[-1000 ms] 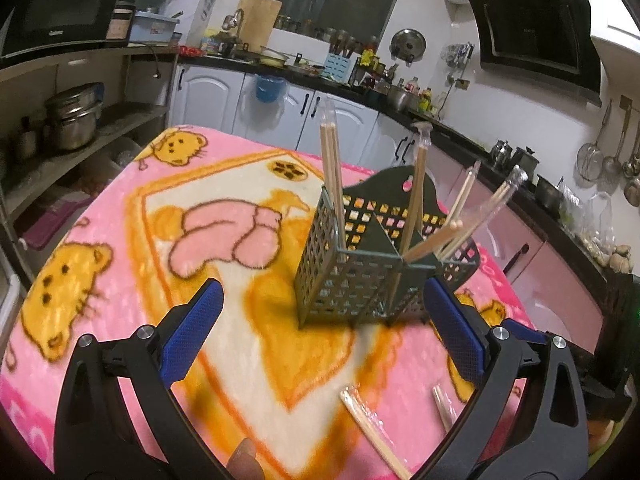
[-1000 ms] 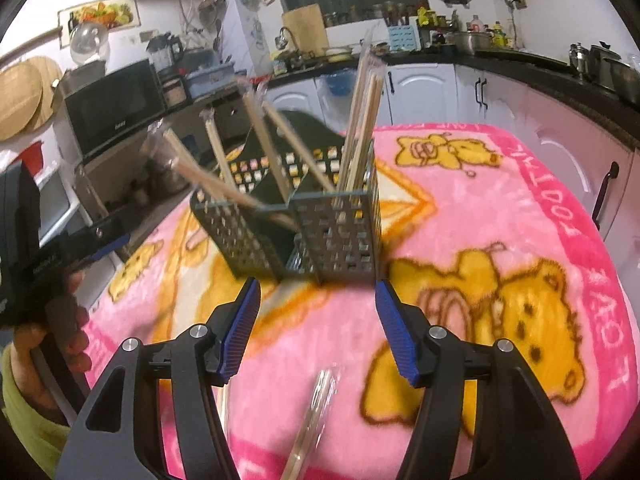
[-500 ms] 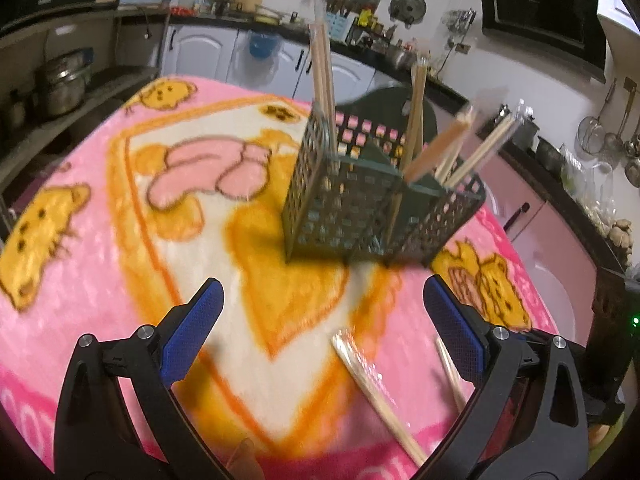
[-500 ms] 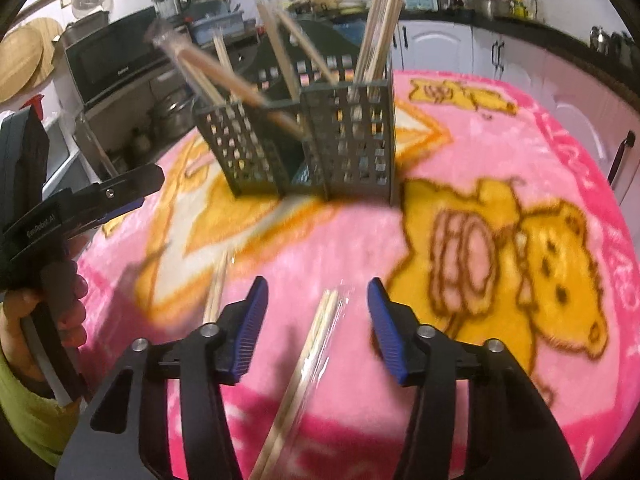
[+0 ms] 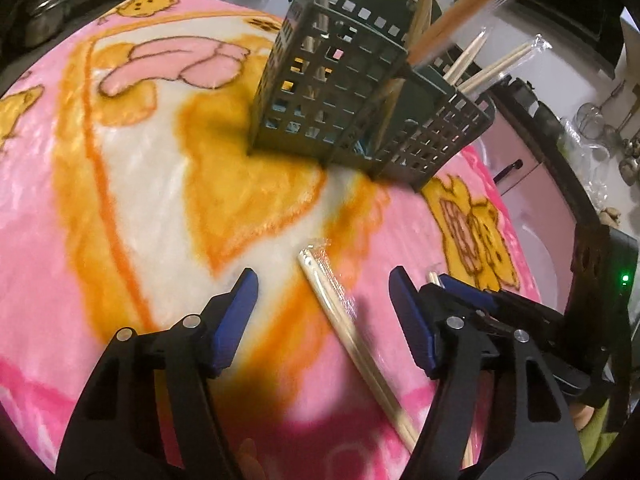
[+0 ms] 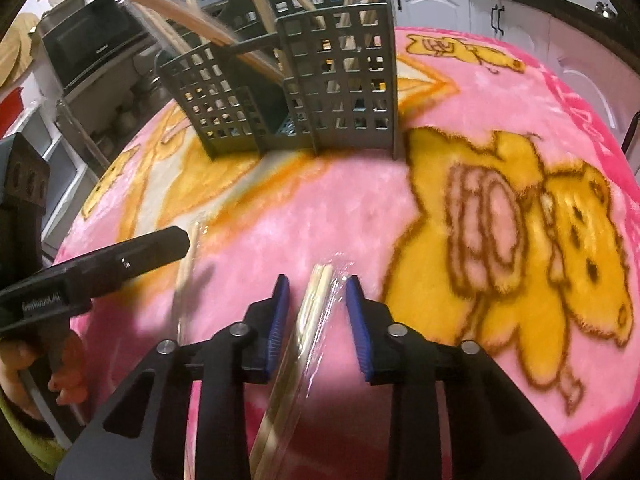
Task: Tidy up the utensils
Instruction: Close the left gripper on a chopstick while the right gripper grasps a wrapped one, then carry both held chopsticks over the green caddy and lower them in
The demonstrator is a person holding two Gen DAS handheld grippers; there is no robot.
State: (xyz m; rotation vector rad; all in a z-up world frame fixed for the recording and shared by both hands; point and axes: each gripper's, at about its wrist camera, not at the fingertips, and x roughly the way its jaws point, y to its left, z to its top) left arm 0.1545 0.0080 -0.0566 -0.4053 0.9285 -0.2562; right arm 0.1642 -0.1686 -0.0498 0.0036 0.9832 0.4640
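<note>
right wrist: right tongs (image 6: 317, 312) gape around wrapped chopsticks (image 6: 310, 312) on blanket (image 6: 360, 216).

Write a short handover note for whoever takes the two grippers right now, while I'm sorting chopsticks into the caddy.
Right gripper: jaws open, straddling a wrapped chopstick pair on the blanket, not yet closed on it.
Left gripper: jaws open, empty, over a second wrapped pair lying flat.
Green caddy stands upright farther back, already holding several chopsticks.
Done: most pairs are in.
Left: grasp the two loose pairs and drop them into the caddy.
</note>
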